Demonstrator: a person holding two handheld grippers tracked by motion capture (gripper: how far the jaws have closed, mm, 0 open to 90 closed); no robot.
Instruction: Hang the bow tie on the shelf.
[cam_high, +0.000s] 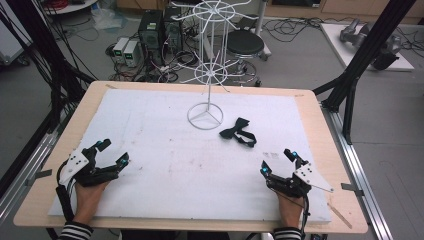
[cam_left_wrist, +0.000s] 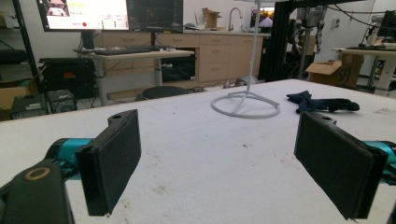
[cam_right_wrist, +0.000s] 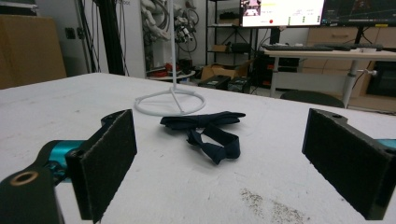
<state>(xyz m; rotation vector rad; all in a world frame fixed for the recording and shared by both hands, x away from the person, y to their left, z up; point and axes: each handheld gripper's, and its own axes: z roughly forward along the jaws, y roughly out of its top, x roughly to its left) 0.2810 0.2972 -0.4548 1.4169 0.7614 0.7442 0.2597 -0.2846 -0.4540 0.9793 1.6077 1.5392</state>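
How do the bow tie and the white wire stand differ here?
The bow tie is dark, soft and lies flat on the white mat; the wire stand is white, rigid and upright on its ring base. The tie lies beside that base, apart from it. Neither is held by a hand-held gripper.

My high view crops the white wire rack (cam_high: 210, 50) at its top; both gripper views show me just its base ring.
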